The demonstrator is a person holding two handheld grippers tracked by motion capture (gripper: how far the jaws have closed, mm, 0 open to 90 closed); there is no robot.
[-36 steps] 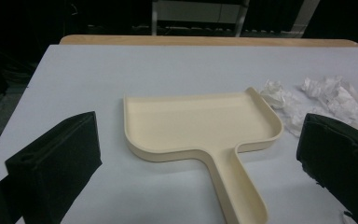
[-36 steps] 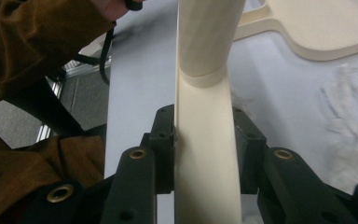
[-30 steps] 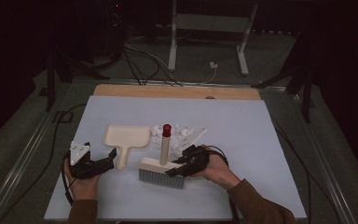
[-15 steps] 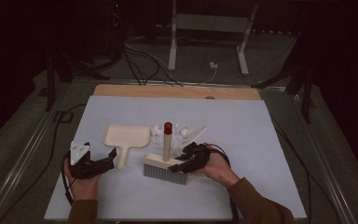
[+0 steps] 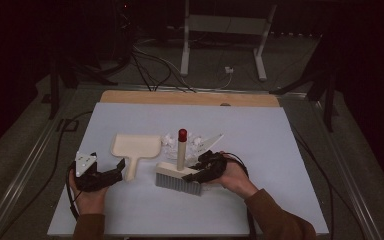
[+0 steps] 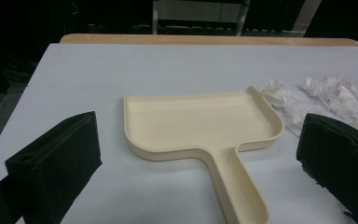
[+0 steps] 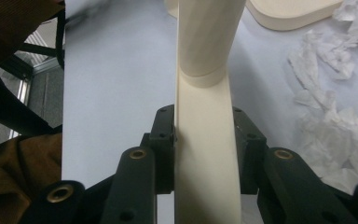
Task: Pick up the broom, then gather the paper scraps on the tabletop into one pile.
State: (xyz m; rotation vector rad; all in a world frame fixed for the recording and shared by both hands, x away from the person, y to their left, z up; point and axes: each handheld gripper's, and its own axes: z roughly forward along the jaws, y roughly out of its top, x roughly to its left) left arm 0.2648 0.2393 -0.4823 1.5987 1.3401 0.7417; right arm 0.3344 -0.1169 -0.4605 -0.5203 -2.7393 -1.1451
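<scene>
A cream dustpan (image 5: 136, 146) lies flat on the table with its handle toward me. In the left gripper view the dustpan (image 6: 200, 123) sits ahead of my left gripper (image 6: 199, 140), whose jaws stand wide open on either side of the handle without touching it. In the high view my left gripper (image 5: 112, 169) is just left of that handle. A cream brush (image 5: 177, 177) with an upright red-tipped handle stands right of the dustpan. My right gripper (image 5: 199, 171) is shut on the brush's back (image 7: 205, 154). Crumpled white paper (image 5: 182, 141) lies behind the brush.
The pale table top (image 5: 260, 150) has a wooden strip along its far edge. Cables and a metal stand sit on the dark floor beyond. More crumpled paper (image 7: 335, 116) lies to the right of the brush in the right gripper view.
The brush, held in my right gripper, has crept slightly to the right and toward the paper. My left gripper and the dustpan have stayed where they were.
</scene>
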